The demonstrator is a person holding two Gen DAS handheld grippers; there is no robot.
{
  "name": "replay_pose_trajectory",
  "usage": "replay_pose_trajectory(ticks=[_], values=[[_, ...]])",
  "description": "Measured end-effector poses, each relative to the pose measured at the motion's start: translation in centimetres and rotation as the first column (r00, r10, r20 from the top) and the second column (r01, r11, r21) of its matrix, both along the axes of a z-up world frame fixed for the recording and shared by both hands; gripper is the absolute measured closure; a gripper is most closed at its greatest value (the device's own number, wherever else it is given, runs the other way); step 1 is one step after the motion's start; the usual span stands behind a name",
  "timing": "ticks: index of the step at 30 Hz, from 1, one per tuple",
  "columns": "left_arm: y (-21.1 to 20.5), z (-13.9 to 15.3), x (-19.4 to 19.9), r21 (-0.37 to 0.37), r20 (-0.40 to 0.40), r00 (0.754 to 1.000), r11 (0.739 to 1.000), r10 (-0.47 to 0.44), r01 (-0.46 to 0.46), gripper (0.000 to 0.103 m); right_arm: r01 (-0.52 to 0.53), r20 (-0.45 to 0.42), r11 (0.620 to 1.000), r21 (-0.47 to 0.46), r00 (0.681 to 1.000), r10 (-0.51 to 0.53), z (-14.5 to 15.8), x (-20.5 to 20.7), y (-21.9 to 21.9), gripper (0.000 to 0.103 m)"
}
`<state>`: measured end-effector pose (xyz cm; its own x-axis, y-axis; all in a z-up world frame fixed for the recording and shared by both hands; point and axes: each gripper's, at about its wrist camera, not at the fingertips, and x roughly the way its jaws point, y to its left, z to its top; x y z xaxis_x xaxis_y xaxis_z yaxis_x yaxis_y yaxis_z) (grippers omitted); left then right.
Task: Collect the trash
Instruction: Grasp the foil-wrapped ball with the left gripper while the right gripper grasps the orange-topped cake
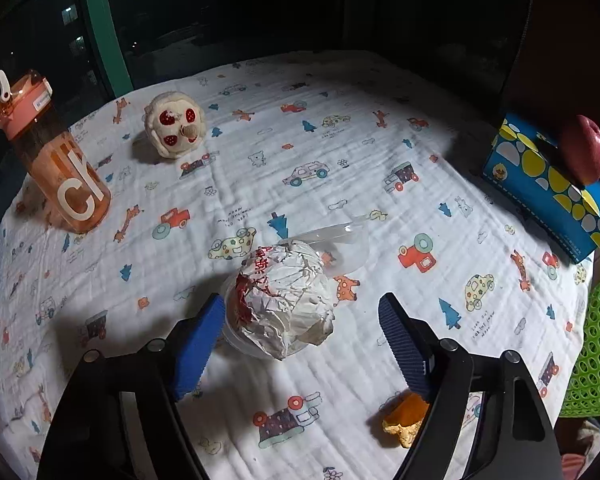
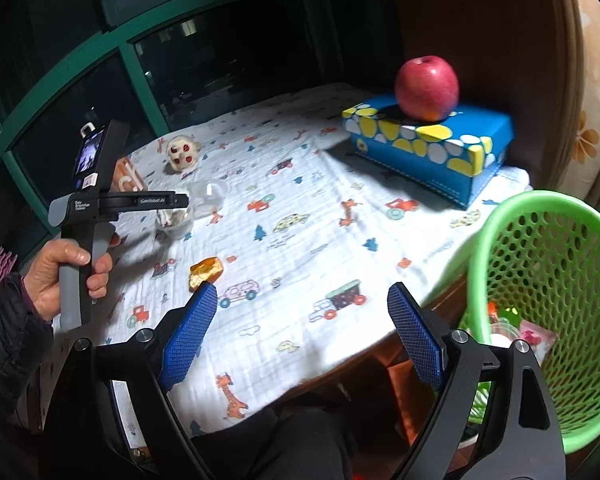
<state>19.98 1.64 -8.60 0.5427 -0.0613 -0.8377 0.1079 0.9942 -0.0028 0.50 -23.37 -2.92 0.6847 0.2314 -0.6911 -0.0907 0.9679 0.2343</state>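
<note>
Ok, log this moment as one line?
left claw: open around crumpled white paper in clear plastic cup | right claw: open, empty | green mesh basket: right of table

Counter point(image 1: 380, 92) under a printed cloth point(image 1: 340, 200) bears: bottle point(image 1: 48, 156) far left, plush toy point(image 1: 175, 124), crumpled wrapper point(image 1: 284, 300) in clear cup, orange peel point(image 1: 404, 420) near, tissue box point(image 1: 540, 184) right.

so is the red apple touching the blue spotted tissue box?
Touching. The right wrist view shows the red apple resting on top of the blue spotted tissue box, no gap beneath.
</note>
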Motion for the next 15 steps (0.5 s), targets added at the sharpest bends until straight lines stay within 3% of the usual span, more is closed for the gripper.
replay_pose_trajectory(ticks=[4, 8, 15], values=[[0.6, -0.8, 0.5, -0.022, -0.017, 1.000, 1.000, 0.002, -0.002, 0.040, -0.033, -0.011, 0.999, -0.004, 0.999, 0.033, -0.3, 0.5, 1.4, 0.017], [1.3, -0.9, 0.6, -0.030, -0.019, 1.000, 1.000, 0.001, -0.002, 0.055, -0.059, -0.024, 0.998, -0.007, 0.998, 0.059, -0.7, 1.1, 2.6, 0.017], [2.6, 0.4, -0.2, -0.073, 0.005, 1.000, 0.997, 0.003, -0.002, 0.060, -0.119, -0.045, 0.993, -0.015, 0.992, 0.119, -1.9, 2.1, 4.9, 0.017]])
